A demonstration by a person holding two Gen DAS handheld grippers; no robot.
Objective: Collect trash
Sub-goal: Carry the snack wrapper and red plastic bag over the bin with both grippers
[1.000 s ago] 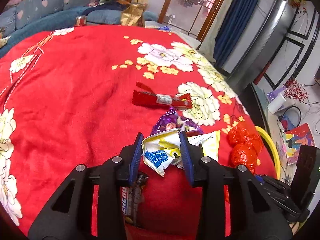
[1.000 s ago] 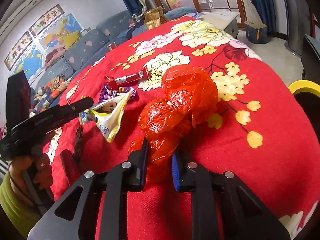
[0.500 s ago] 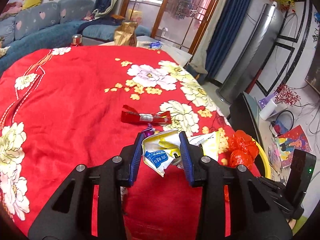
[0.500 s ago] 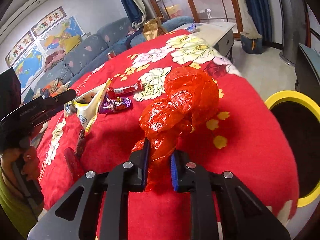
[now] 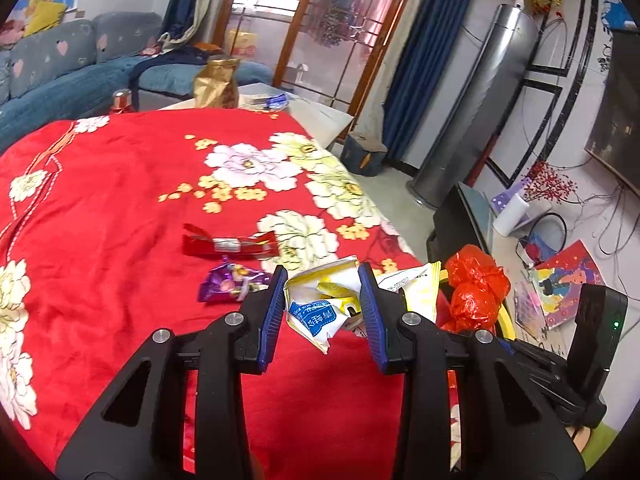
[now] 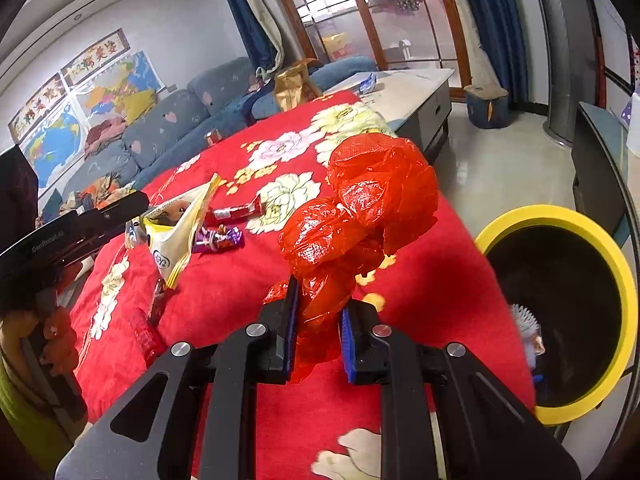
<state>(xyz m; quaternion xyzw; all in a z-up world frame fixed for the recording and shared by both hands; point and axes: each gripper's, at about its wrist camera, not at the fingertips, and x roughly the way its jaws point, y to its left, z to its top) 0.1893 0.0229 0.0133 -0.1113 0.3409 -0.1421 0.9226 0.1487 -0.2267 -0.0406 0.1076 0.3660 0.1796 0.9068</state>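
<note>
My left gripper (image 5: 323, 304) has its fingers (image 5: 273, 312) clamped on a crumpled yellow-and-white snack wrapper (image 5: 320, 308), held clear above the red floral surface (image 5: 120, 208). My right gripper (image 6: 318, 328) has its fingers (image 6: 289, 332) closed on the neck of a red plastic bag (image 6: 360, 216), which balloons up ahead of the fingertips. Ahead of the left fingers a purple candy wrapper (image 5: 230, 286) and a red wrapper (image 5: 230, 245) lie on the surface, while to the right of my right fingers sits the yellow-rimmed bin (image 6: 616, 280).
</note>
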